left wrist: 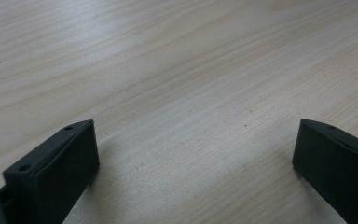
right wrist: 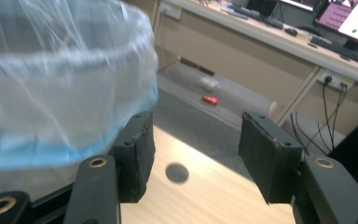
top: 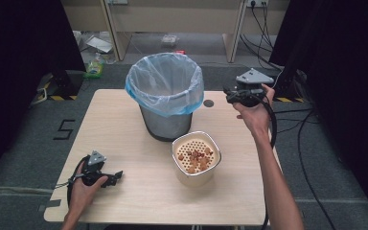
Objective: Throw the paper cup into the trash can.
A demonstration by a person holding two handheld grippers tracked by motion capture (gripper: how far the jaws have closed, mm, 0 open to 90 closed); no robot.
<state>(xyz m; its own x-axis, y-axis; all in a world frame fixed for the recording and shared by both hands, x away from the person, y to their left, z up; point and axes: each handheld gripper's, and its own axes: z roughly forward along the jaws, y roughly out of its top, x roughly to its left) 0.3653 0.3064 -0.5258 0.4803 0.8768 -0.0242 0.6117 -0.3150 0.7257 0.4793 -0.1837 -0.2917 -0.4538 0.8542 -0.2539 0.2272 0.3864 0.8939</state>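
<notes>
The left gripper rests near the light wooden table's front-left corner, jaws wide apart, empty, pointing right. The right gripper (also gaping, empty) hangs over the back-right edge, pointing at the upright mesh bin lined with a blue plastic bag.

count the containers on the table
2: the bin with a plastic liner at the table's far middle, and the cream holed basket of brown bits just in front of it.

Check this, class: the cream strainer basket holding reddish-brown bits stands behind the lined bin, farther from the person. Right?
Not quite. In the high view the strainer basket stands in front of the lined bin, nearer the person; the reddish-brown bits do lie in it.
</notes>
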